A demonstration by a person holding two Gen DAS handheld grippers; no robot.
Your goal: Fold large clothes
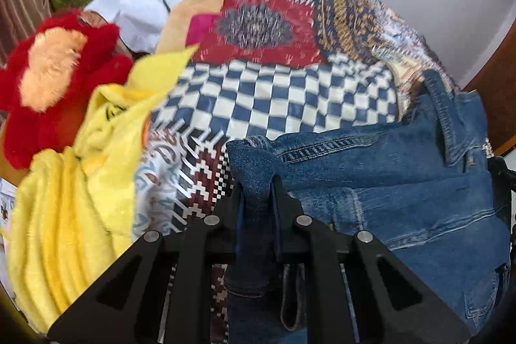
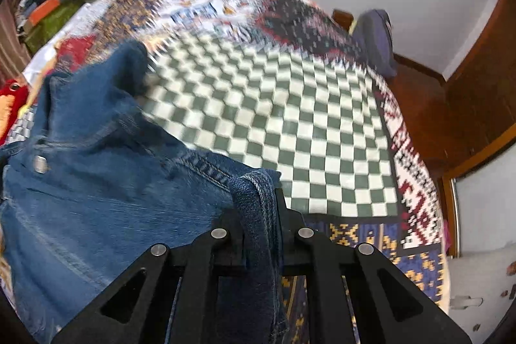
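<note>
Denim bunched in both jaws: left gripper (image 1: pixel 258 192) and right gripper (image 2: pixel 258 202) each clamp a corner of the denim jacket (image 1: pixel 403 182), which hangs between them, long axis running hand to hand, over the patchwork bedspread (image 2: pixel 290 124). Yellow towel (image 1: pixel 80 199), red plush (image 1: pixel 48 79) lie left; white walls, wooden door.

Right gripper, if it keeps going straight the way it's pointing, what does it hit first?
The right gripper is shut on the denim jacket; straight ahead, it would likely meet the checkered part of the patchwork bedspread first, though depth is hard to judge through the fisheye.
</note>
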